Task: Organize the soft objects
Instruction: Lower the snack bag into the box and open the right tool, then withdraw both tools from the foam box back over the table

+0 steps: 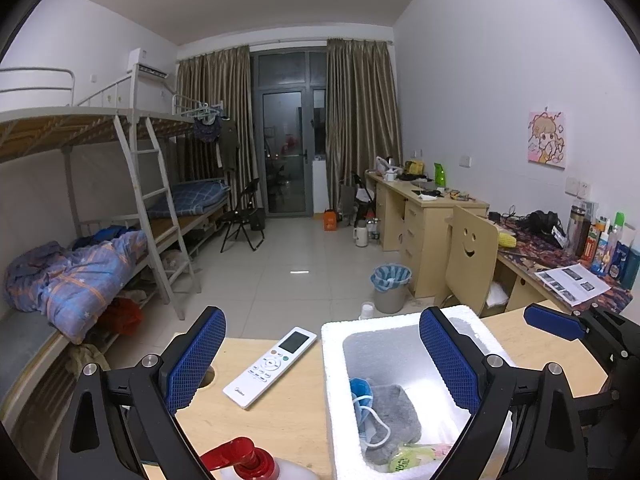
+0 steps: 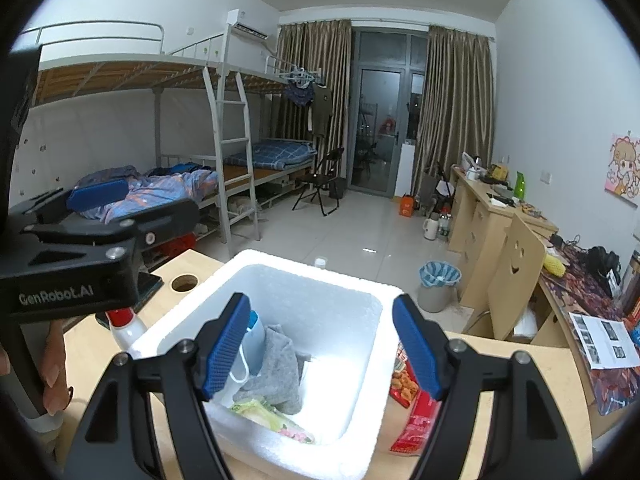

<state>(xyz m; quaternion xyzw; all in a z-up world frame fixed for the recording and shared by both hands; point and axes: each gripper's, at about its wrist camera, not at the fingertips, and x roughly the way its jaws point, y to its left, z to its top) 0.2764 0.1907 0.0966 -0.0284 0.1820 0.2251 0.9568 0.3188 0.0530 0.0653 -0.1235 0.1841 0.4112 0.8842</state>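
A white foam box stands on the wooden table. Inside it lie a blue face mask, a grey cloth and a green and pink packet. My right gripper hangs open just above the box's inside, with nothing between its pads. My left gripper is open too, over the box's left rim and empty. Its right finger reaches over the box.
A white remote control lies left of the box. A red-capped bottle stands near the left gripper. A red snack packet lies right of the box. A round hole is in the tabletop. A person's hand holds the left gripper's handle.
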